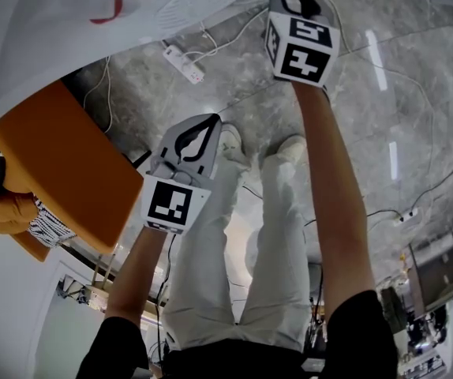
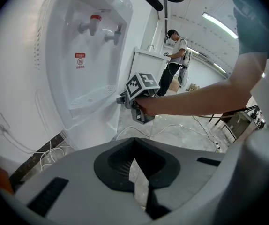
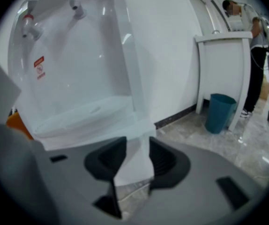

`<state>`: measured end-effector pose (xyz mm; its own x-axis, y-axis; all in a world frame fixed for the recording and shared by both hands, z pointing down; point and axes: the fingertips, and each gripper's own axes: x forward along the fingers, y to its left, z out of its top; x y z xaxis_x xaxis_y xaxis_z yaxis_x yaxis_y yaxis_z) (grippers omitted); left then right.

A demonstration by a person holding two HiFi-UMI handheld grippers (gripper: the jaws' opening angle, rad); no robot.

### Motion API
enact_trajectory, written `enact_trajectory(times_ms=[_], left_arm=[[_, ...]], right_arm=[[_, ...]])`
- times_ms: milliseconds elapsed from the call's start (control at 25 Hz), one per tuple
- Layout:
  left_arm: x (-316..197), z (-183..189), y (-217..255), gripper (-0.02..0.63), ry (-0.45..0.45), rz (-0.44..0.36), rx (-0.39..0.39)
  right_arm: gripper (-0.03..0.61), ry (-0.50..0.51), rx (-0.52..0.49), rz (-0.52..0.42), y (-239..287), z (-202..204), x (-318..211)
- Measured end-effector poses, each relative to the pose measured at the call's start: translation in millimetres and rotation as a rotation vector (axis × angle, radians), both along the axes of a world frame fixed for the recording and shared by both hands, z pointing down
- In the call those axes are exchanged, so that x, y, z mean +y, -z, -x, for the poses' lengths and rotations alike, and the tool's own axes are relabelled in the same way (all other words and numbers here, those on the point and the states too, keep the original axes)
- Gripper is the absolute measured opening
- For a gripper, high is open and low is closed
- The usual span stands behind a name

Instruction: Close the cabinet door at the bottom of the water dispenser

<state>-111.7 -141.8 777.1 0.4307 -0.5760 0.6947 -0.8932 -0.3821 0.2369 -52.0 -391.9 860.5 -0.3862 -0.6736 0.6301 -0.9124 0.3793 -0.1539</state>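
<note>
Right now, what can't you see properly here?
White cabinet door: right gripper view shows only a strip between the fingers of the right gripper; whether they squeeze it is unclear, and the grey body hides the rest.
Small red label: print too small, both gripper views.
Tall white plastic water dispenser: cut off by the head view's top edge.

The water dispenser (image 3: 73, 69) stood at left, the edge of its cabinet door (image 3: 132, 146) lying between the jaws of the right gripper (image 3: 134, 162). To its right, a bin (image 3: 220, 112) stood on the floor (image 3: 205, 142) beside a counter (image 3: 221, 60). The left gripper (image 1: 211, 125) was behind the right one, nearer the person's legs (image 1: 282, 251).
</note>
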Motion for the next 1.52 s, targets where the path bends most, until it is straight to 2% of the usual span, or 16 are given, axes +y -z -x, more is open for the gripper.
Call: enact_trajectory(times_ms=[480,800,1000,1240,1520], left_arm=[[4,3,-3,0.006,0.000,0.004,-0.012],[-4,12,-1,0.006,0.008,-0.035,-0.028],[-8,10,6,0.008,0.006,-0.049,-0.031],[-14,-5,25,0.007,-0.001,-0.059,-0.016],[-22,-18,64,0.006,-0.010,-0.094,-0.012]], right_arm=[[0.163,0.075,0.021,-0.006,-5,17,-13],[0.158,0.116,0.035,-0.010,-6,31,-16],[0.160,0.125,0.047,-0.004,1,22,-12],[0.158,0.211,0.105,-0.017,21,13,9],[0.087,0.233,0.119,0.029,53,-10,40]])
